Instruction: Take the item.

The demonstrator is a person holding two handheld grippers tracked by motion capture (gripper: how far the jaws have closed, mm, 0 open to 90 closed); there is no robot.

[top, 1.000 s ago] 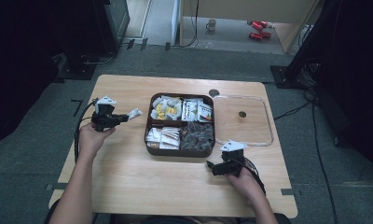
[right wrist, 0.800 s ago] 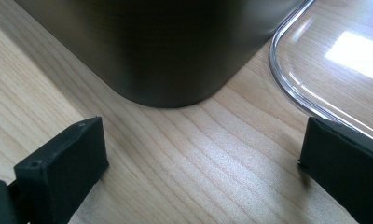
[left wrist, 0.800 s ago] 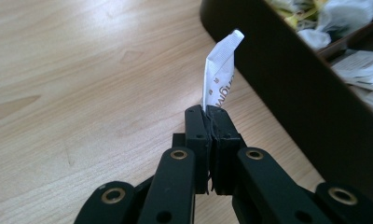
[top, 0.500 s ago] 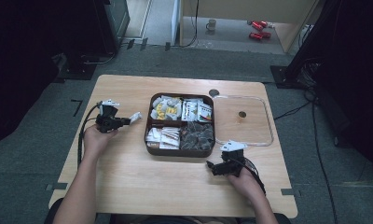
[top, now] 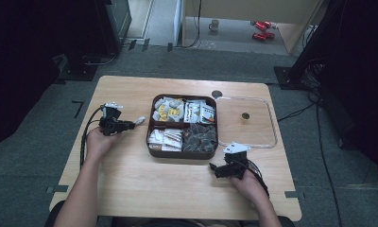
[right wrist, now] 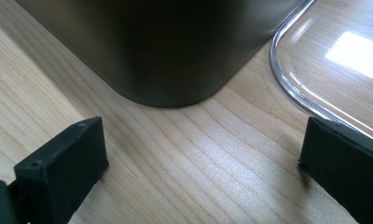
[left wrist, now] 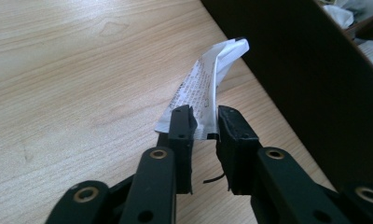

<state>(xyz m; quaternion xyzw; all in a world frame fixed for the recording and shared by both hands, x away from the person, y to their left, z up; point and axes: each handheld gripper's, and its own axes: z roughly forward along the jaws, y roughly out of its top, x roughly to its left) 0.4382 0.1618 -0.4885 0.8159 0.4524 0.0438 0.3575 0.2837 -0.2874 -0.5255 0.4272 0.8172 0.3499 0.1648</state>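
Left gripper [left wrist: 204, 122]: jaws just been opening, narrow gap, white printed sachet [left wrist: 204, 88] between, print unreadable. Right gripper [right wrist: 201, 154]: jaws wide apart, nothing held.

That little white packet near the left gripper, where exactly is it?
In the high view the white packet sits between the jaws of the left gripper, which have just been opening, just left of the brown compartment box and above the wooden table.
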